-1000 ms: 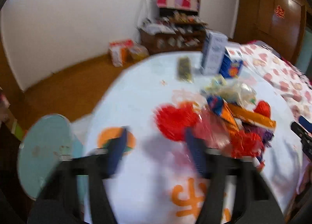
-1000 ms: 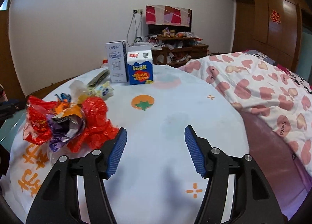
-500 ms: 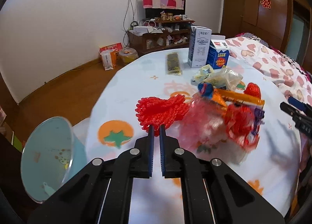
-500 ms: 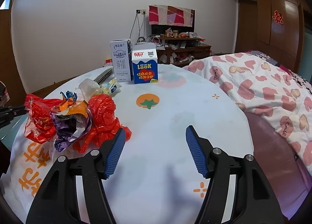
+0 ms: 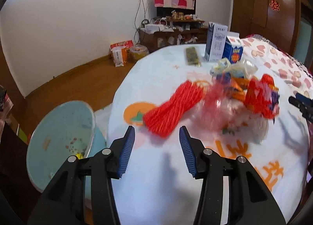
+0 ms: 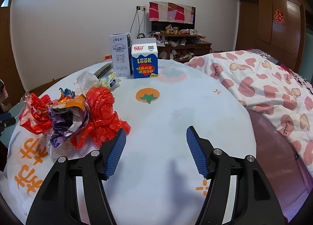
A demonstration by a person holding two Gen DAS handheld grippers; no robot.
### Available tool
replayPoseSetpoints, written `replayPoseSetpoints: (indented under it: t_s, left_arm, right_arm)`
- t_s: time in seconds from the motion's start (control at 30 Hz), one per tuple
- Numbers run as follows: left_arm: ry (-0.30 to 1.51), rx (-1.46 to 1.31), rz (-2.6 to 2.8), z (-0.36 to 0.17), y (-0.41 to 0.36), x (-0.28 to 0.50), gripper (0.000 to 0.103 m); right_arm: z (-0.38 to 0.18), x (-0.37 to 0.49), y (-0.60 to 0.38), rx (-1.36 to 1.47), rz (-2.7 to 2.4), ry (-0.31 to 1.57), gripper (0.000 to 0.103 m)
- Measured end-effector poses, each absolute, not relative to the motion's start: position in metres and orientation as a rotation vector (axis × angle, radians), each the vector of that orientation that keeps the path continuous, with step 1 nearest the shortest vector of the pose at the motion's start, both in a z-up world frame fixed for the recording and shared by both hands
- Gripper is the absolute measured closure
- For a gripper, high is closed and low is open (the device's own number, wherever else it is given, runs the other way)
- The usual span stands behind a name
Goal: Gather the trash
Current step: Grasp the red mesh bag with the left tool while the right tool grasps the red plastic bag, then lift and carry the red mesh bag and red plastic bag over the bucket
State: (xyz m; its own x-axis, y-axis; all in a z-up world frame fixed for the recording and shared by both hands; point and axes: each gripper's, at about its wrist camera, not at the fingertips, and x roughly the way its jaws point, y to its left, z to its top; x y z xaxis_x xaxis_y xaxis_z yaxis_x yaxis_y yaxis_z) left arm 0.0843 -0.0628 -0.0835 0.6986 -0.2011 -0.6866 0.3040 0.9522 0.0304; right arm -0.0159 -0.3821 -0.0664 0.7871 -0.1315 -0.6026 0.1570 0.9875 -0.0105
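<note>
The left gripper (image 5: 156,142), closed half a second ago, now stands open and empty just short of the red ribbed foam net sleeve (image 5: 172,111), so that piece remains uncollected. The sleeve lies blurred on the white printed tablecloth (image 5: 160,185), left of the crumpled red, orange and purple wrapper pile (image 6: 68,115), with the pale blue round bin (image 5: 58,142) below the table's left edge. The right gripper (image 6: 154,150) is open, holding nothing

Black jaws (blue ribbed pads (image 5: 127,151), silver screws).

Bare table (image 6: 166,111) lies right of the wrapper pile (image 6: 74,115), below two cartons (image 6: 135,60).
</note>
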Motion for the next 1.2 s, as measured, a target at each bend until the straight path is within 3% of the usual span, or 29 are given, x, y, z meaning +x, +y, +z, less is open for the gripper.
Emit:
replayPoseSetpoints:
  t_s: [0.23, 0.3, 0.37, 0.43, 0.67, 0.73, 0.8, 0.93, 1.0, 1.2]
  left_arm:
    - [0.814, 0.140, -0.297, -0.107, -0.079, 0.123, 0.056]
    - [0.816, 0.149, -0.301, -0.109, -0.082, 0.124, 0.061]
    - [0.816, 0.145, -0.318, -0.108, -0.084, 0.124, 0.080]
    - [0.811, 0.143, -0.340, -0.106, -0.085, 0.123, 0.089]
    - [0.810, 0.135, -0.350, -0.106, -0.086, 0.122, 0.092]
    - [0.807, 0.126, -0.349, -0.104, -0.084, 0.120, 0.092]
    - [0.802, 0.115, -0.349, -0.102, -0.080, 0.118, 0.092]
    - [0.785, 0.092, -0.340, -0.092, -0.068, 0.113, 0.092]
    - [0.774, 0.081, -0.329, -0.087, -0.060, 0.110, 0.092]
    - [0.750, 0.059, -0.305, -0.074, -0.043, 0.097, 0.092]
  right_arm:
    - [-0.067, -0.001, -0.381, 0.036, -0.132, 0.675, 0.039]
    - [-0.067, 0.008, -0.376, 0.034, -0.102, 0.689, 0.039]
    - [-0.070, 0.019, -0.369, 0.024, -0.055, 0.723, 0.039]
    - [-0.074, 0.031, -0.360, 0.007, -0.005, 0.771, 0.039]
    - [-0.081, 0.055, -0.343, 0.001, 0.085, 0.846, 0.041]
    - [-0.085, 0.060, -0.339, -0.006, 0.100, 0.867, 0.050]
    - [-0.091, 0.067, -0.334, 0.002, 0.131, 0.901, 0.066]
    - [-0.093, 0.072, -0.335, 0.042, 0.142, 0.908, 0.076]
    - [-0.093, 0.072, -0.337, 0.049, 0.129, 0.902, 0.088]
    - [-0.086, 0.067, -0.344, 0.059, 0.085, 0.872, 0.097]
